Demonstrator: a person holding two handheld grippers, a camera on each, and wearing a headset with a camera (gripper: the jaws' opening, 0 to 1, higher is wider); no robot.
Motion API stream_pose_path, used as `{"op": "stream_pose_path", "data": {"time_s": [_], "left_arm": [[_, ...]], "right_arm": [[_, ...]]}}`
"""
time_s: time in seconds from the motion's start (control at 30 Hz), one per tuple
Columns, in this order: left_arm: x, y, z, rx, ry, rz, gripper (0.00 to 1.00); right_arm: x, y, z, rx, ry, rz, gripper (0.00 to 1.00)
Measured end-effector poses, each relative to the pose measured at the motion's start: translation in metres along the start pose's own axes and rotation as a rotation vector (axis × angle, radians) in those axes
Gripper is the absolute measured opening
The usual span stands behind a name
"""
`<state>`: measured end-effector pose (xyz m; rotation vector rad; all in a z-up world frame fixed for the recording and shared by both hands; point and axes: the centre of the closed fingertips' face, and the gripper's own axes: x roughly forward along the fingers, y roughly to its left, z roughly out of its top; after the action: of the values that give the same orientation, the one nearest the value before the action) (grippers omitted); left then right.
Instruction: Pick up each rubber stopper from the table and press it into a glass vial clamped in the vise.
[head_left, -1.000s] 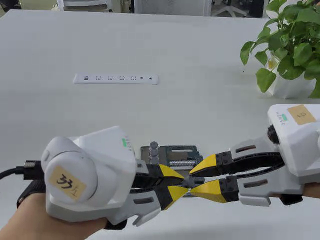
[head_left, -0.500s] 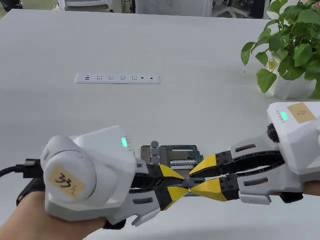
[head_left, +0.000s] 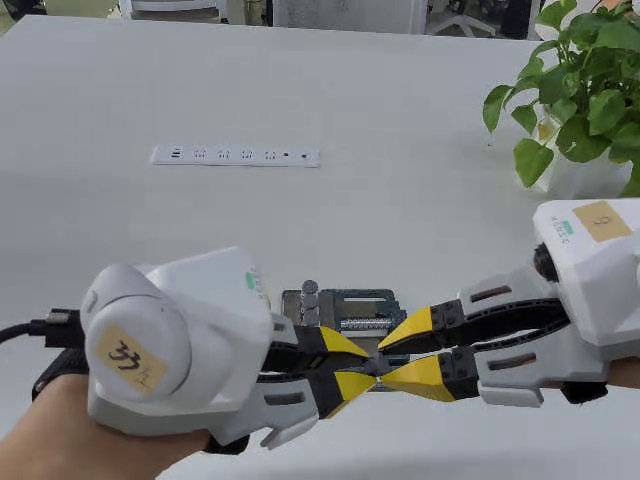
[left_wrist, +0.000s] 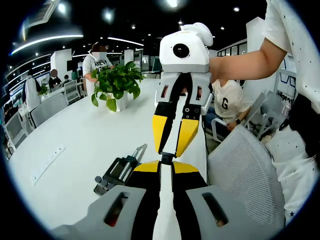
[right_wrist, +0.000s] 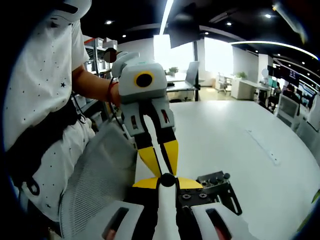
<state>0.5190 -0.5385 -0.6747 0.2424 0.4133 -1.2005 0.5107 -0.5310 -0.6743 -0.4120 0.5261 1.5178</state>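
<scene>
A small, dark, rounded rubber stopper (right_wrist: 167, 180) is seen in the right gripper view. Its surface is dull black and smooth, and no finer detail can be made out. It is held clear of the counter (head_left: 300, 80) at the spot where the two sets of tongs meet tip to tip. In the head view that spot is seen over the near edge of the vise (head_left: 350, 305).

The right tongs (head_left: 386, 373) are drawn in until only the stopper's width is left between the yellow tips, and the stopper is pinched there. The left tongs (head_left: 366, 373) are brought in from the opposite side, with the yellow-and-black jaws narrowed to a slim slit and the tips set against the stopper. Whether it is also gripped by them cannot be told.

The vise is a small, dark metal block with a ribbed screw, laid flat on the pale, matte counter. At its left end the vials (head_left: 310, 293) are stood upright in a short row and are seen as grey cylinders; their glass cannot be confirmed at this size. The bodies behind both tongs are of moulded white plastic with rounded corners.

Farther back on the counter a long white power strip (head_left: 235, 156) is laid flat. A leafy green plant (head_left: 585, 80) in a white pot is set at the right edge.
</scene>
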Motion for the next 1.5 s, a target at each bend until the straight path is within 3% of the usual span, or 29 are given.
{"op": "stream_pose_path", "data": {"time_s": [0.4, 1.2, 1.5], "left_arm": [[-0.002, 0.000, 0.001, 0.001, -0.009, -0.006, 0.04], [-0.010, 0.006, -0.013, -0.022, -0.030, 0.019, 0.05], [-0.022, 0.020, -0.028, -0.061, -0.038, 0.067, 0.15]], "right_arm": [[0.001, 0.000, 0.003, -0.001, 0.005, 0.010, 0.06], [0.016, -0.002, 0.002, 0.003, 0.047, 0.025, 0.05], [0.018, -0.022, 0.003, 0.018, 0.072, -0.016, 0.05]]}}
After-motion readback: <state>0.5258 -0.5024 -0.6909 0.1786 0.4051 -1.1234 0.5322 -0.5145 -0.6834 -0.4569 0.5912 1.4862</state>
